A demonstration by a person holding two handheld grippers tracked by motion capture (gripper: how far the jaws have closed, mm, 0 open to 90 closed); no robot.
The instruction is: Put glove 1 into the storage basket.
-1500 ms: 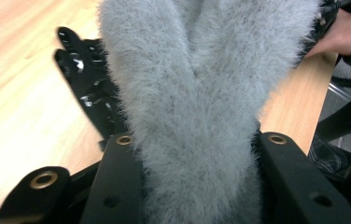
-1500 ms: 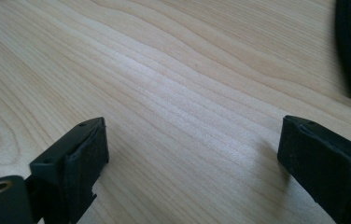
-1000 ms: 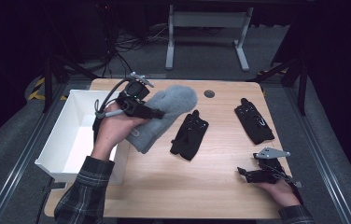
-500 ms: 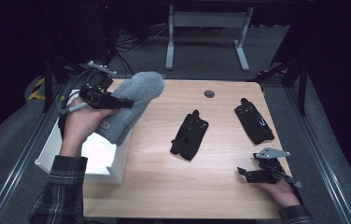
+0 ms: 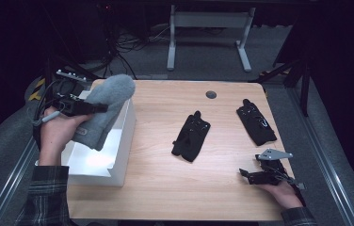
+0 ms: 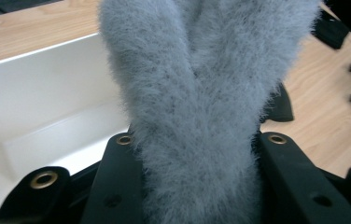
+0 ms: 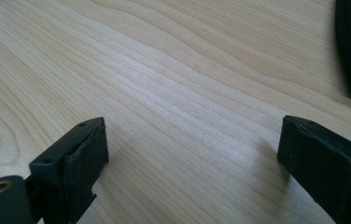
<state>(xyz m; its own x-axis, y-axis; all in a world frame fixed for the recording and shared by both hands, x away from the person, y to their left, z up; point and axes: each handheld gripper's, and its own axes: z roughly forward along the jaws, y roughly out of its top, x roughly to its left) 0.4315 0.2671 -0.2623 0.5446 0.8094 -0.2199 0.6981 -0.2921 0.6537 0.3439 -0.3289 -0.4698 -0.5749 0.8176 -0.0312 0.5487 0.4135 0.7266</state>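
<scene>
A grey fuzzy mitten (image 5: 105,107) hangs over the white box (image 5: 123,141) at the table's left, with my left gripper (image 5: 89,107) shut on it. In the left gripper view the mitten (image 6: 201,84) fills the space between the black jaws, with the box's white inside (image 6: 38,98) below it. My right gripper (image 5: 256,176) rests low at the table's front right. Its jaws stand wide apart over bare wood, and the gripper (image 7: 194,144) holds nothing.
Two black gloves lie on the wooden table, one in the middle (image 5: 191,136) and one at the right (image 5: 256,122). A small round grommet (image 5: 211,94) sits near the far edge. Dark floor, cables and a metal stand lie beyond the table.
My left gripper has carried the grey mitten leftward from the table's middle to above the white box. The right gripper has not moved.
</scene>
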